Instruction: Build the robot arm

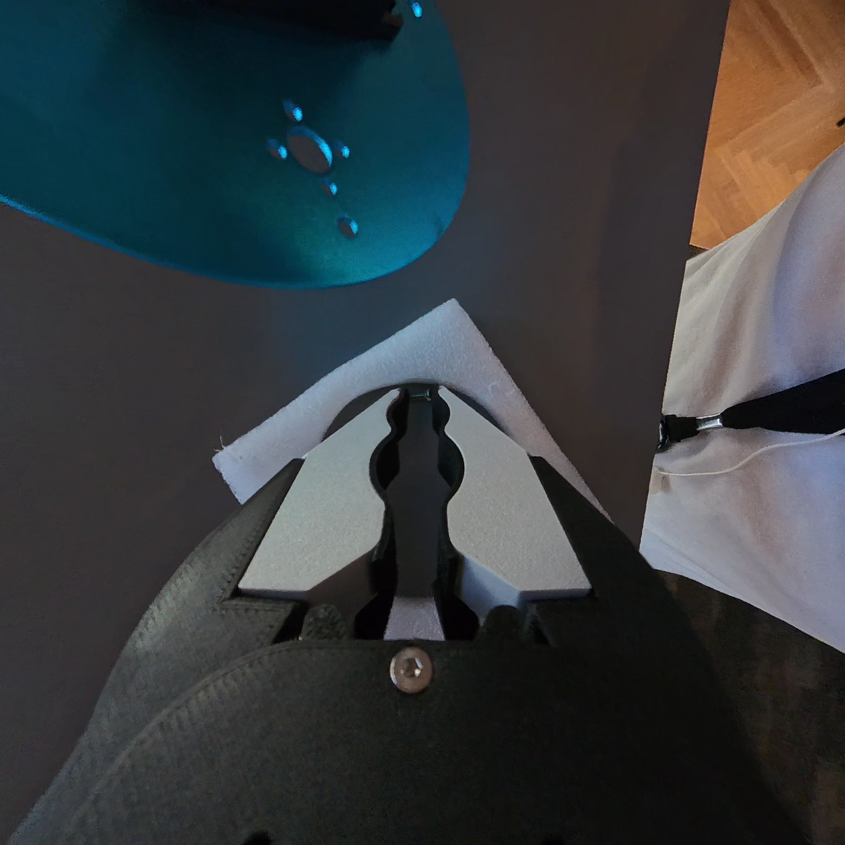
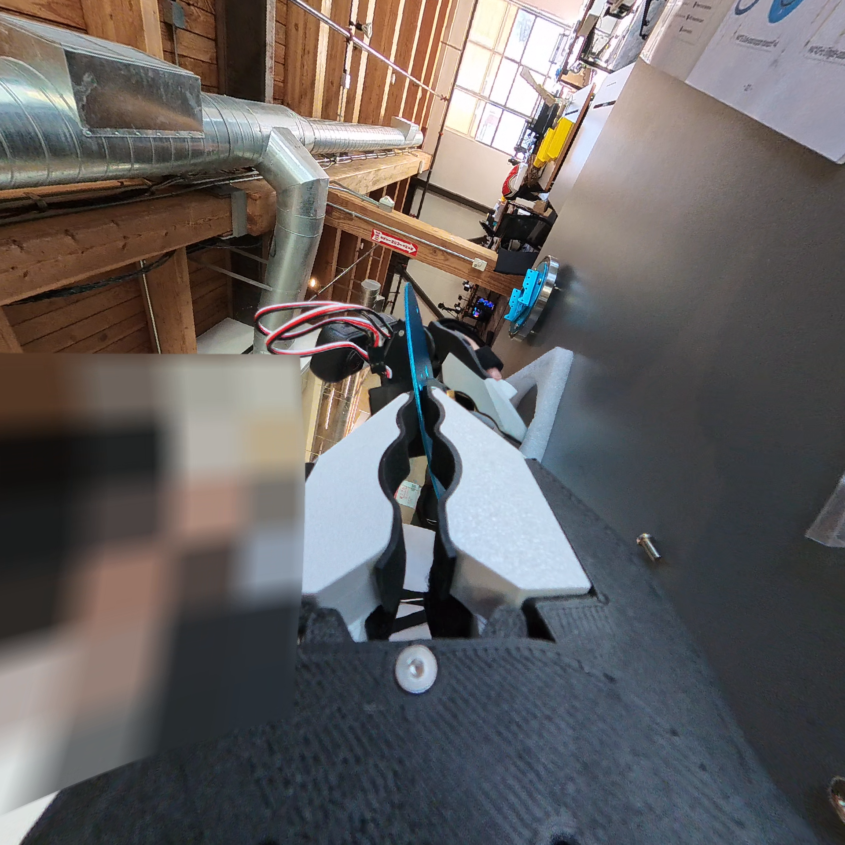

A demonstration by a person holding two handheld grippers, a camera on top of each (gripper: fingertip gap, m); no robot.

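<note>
Right wrist view shows a thin anodised teal metal plate (image 2: 418, 347) pinched edge-on between the right gripper (image 2: 427, 395) fingertips, its long axis running toward twelve o'clock, apparently lifted clear of the dark grey tabletop (image 2: 686, 366) so its drilled face stays reachable. Left gripper (image 1: 414, 394), at six o'clock below that plate, nips a tiny screw (image 1: 418, 392) over a white foam piece (image 1: 439, 347).

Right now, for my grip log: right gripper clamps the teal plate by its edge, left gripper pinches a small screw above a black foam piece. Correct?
The foam piece is white, not black; the left wrist view shows it. Otherwise yes: right gripper clamps the teal plate by its edge, left gripper pinches the small screw.
</note>
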